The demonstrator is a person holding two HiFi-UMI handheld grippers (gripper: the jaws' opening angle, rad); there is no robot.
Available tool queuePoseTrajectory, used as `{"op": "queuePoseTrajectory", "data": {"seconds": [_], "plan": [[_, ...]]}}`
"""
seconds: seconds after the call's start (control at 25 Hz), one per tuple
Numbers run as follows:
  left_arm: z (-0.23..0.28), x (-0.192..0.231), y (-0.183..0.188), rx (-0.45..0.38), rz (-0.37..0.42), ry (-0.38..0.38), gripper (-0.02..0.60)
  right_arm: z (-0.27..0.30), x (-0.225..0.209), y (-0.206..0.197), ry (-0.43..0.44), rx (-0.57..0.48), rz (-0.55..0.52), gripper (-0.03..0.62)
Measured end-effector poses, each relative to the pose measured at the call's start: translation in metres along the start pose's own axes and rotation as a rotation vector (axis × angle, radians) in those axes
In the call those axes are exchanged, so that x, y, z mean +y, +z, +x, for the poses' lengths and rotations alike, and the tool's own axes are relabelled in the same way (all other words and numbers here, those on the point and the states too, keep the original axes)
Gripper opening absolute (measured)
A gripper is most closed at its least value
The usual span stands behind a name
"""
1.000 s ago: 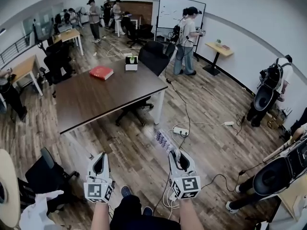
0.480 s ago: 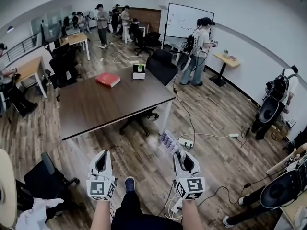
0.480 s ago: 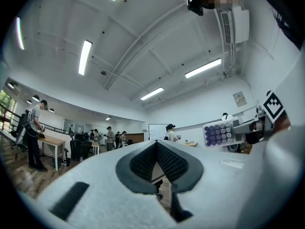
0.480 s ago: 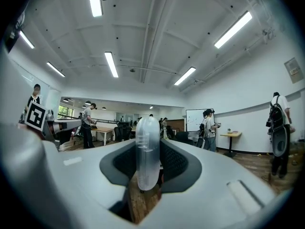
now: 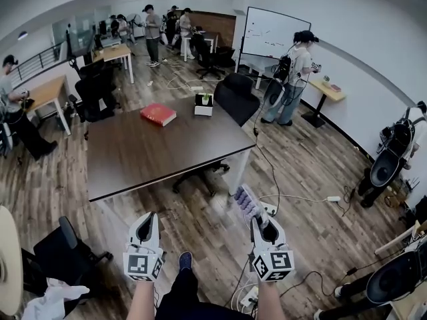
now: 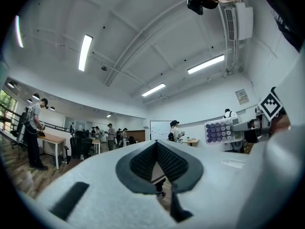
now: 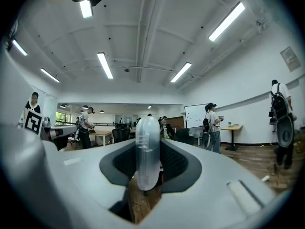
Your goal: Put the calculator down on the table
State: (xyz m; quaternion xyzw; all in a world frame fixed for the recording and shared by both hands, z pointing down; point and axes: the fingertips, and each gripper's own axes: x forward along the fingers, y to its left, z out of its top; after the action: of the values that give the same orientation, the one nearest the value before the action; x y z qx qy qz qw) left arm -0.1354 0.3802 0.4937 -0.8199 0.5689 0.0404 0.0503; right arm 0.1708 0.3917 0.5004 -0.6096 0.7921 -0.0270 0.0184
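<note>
Over on the left, the left gripper point(image 5: 147, 219) had its jaws pressed together with nothing in them, and it hung above the wood floor point(image 5: 193, 219). Up ahead sat the dark table point(image 5: 153, 159), with a red book point(image 5: 158, 114) and a little box point(image 5: 203, 103) way over by its far edge. To the right, the right gripper point(image 5: 259, 222) was clamped on the calculator point(image 5: 245, 200), white with purple keys. So it wasn't on the table yet. It was up in the air off the table's near right corner, with a power strip point(image 5: 269, 209) on the floor just beside it. In the right gripper view the calculator showed edge-on between the pads.
</note>
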Motion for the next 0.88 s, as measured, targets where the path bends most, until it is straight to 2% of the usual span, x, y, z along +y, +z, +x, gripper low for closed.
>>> {"op": "queuePoseTrajectory", "data": {"seconds": [0.32, 0.72, 0.88], "plan": [[0.08, 0.03, -0.01, 0.013, -0.013, -0.029, -0.005, 0.077, -0.008, 0.006, -0.009, 0.019, -0.026, 0.123], [0.204, 0.128, -0.004, 0.012, -0.015, -0.02, -0.005, 0.226, -0.006, 0.03, -0.036, 0.027, -0.032, 0.123], [0.255, 0.158, -0.006, 0.006, -0.006, -0.05, -0.005, 0.282, -0.007, 0.034, -0.056, 0.017, -0.034, 0.123]]}}
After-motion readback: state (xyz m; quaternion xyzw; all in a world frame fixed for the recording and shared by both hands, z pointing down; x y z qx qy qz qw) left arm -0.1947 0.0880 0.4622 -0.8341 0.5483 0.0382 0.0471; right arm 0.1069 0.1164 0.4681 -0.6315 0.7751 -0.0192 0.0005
